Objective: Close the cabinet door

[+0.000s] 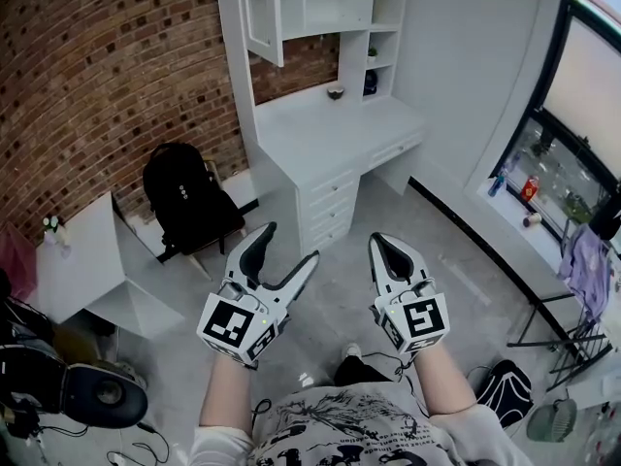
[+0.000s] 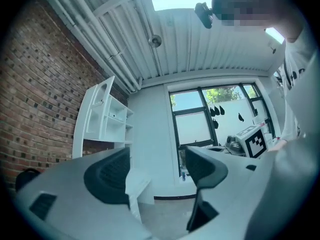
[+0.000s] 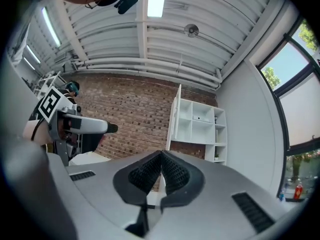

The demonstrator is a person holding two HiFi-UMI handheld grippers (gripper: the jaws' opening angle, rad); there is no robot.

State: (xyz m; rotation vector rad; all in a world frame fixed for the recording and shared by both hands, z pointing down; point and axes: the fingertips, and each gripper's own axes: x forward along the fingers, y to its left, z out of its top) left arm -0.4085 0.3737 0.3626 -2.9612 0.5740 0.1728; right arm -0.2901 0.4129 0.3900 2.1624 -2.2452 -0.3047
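Cabinet door (image 1: 264,13) stands open at upper left of white shelf unit (image 1: 335,3) over desk (image 1: 320,129), well ahead of both tongs. One dark object (image 1: 372,83) in lower right shelf compartment. One bowl (image 1: 336,92) on desk, contents cannot tell. Drawer stack (image 1: 332,207) under desk. Two tongs: left tongs (image 1: 289,245) wide, nothing between; right tongs (image 1: 382,243) tips together, empty. One black backpack (image 1: 184,197) left of desk, beside brick wall (image 1: 87,76). Bare floor (image 1: 340,280) between tongs and desk.

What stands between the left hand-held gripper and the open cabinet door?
Head view: bare floor, then the white desk with its drawers, below the cabinet door.
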